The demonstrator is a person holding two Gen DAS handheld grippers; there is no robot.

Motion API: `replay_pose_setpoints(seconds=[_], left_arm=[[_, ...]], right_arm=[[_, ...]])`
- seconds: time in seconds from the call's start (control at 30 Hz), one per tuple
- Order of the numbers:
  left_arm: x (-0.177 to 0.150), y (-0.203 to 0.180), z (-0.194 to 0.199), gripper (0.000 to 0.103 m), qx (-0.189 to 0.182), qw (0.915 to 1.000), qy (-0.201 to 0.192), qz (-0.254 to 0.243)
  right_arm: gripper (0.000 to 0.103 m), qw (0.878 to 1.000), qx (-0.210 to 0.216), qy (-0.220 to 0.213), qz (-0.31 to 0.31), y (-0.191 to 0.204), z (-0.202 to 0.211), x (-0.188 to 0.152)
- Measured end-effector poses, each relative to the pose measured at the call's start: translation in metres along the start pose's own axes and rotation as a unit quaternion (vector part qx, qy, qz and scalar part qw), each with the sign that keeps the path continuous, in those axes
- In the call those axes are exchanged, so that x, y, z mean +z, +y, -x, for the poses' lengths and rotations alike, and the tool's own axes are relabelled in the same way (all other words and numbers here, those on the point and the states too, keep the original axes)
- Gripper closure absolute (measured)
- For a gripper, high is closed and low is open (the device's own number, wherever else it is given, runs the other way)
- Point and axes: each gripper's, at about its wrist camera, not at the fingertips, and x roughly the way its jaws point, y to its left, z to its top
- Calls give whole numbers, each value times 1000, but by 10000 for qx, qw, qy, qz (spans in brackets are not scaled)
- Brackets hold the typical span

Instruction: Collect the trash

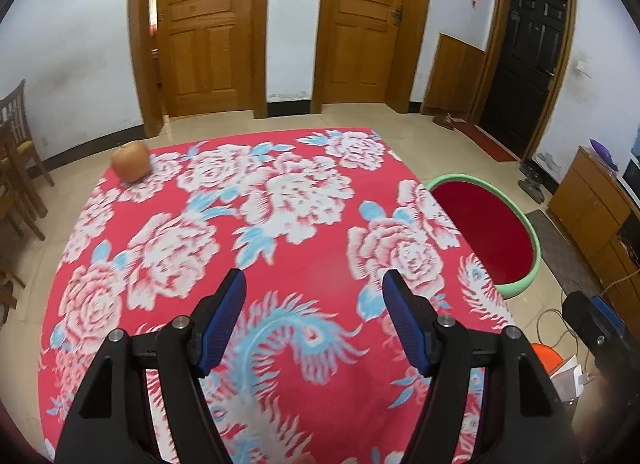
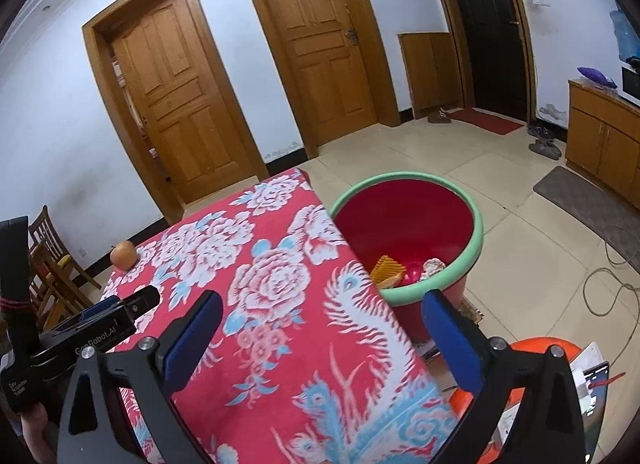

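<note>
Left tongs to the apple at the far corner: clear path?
Probably yes. The left tongs stand open and empty, and only bare floral cloth lies between them and the apple; it sits at the far corner, so a long stretch.

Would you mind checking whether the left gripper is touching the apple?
Apart. The left wrist view shows the left gripper open over the cloth, with the apple at the table's far corner.

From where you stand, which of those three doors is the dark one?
The rightmost door, black and next to the wooden cabinet. The other two doors are honey-coloured wood.
</note>
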Motion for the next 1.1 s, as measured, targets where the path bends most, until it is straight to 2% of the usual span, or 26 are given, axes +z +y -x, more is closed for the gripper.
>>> replay_pose_setpoints(seconds=[0.3,0.57,1.1], left_arm=[[-16,17,14,33,317,9994,-91,71],[-21,22,18,33,435,9989,-104,111],[-21,28,24,33,418,9987,-158,236]], right_arm=[[1,9997,52,88,211,20,0,-18],[1,9995,32,71,306,27,2,-24],[1,9991,100,123,398,34,5,-28]])
